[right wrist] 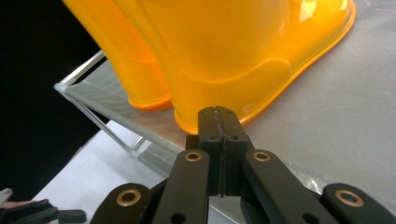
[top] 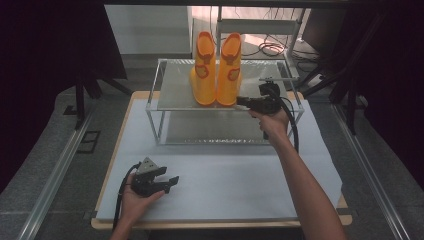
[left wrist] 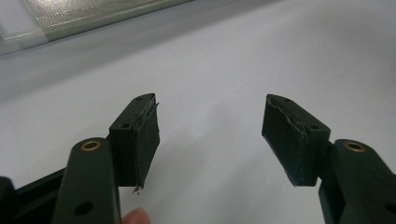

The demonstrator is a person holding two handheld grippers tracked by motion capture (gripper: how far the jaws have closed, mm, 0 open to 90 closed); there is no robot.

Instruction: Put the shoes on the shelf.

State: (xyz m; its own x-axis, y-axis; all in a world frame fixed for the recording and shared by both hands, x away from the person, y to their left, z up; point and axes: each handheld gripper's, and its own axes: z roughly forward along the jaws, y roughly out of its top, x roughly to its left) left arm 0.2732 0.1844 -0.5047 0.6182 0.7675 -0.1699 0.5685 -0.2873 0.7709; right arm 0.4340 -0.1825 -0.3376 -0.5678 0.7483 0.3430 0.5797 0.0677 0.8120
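You've got two orange rubber boots [top: 216,70] standing upright, side by side and touching, on the top tier of the clear two-tier shelf [top: 170,106], at approx 12 o'clock on the table. Glossy orange w/ darker orange-red trim at the openings and a patch on each shaft. Toes point toward you. Soles sit flat on the shelf's frosted top, near its front edge. In the right gripper view the nearer boot's sole rim [right wrist: 280,88] looms close.

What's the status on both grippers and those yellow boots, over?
Left gripper open, low over the table, holding nothing. Right gripper shut, empty, at the heel of the nearer yellow boot. Both boots upright on the rack's top shelf. Nothing in the way.
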